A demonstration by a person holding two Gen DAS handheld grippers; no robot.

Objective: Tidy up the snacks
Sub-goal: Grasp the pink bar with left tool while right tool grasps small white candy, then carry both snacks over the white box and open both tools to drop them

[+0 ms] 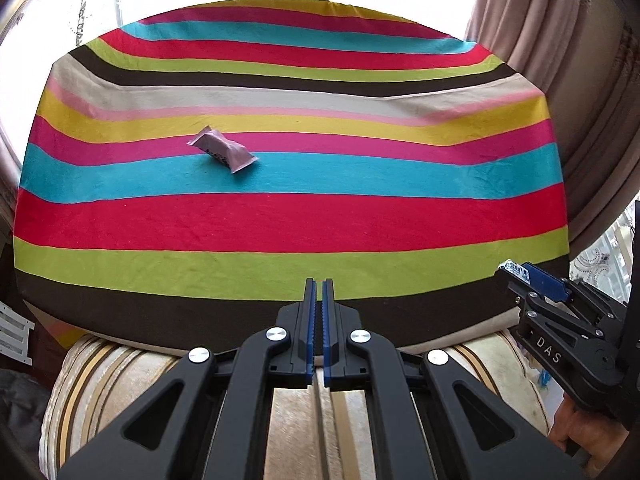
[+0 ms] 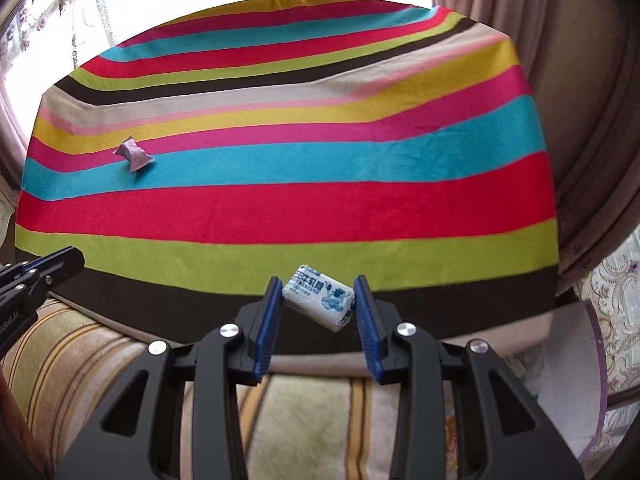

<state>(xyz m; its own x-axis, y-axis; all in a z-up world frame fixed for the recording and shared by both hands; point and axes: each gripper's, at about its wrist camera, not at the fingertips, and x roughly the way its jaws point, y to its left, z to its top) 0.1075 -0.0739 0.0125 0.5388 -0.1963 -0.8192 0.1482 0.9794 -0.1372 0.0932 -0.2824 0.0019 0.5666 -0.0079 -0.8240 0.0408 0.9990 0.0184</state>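
Observation:
A pink wrapped snack (image 1: 222,151) lies on the striped tablecloth (image 1: 304,224), left of centre where the pink and blue stripes meet; the right wrist view shows this pink snack (image 2: 134,155) at far left. My left gripper (image 1: 319,286) is shut with nothing in it, above the table's near brown edge. My right gripper (image 2: 316,286) is shut on a white-and-blue wrapped candy (image 2: 319,297), held tilted above the near edge. In the left wrist view the right gripper (image 1: 516,276) is at the right edge, the candy (image 1: 516,271) showing at its tip.
Beige curtains (image 1: 560,60) hang at the right and a bright window lies behind the table. A striped cushioned seat (image 2: 300,412) sits below the near edge. A white container with a purple rim (image 2: 576,364) stands at lower right. A hand (image 1: 584,436) holds the right gripper.

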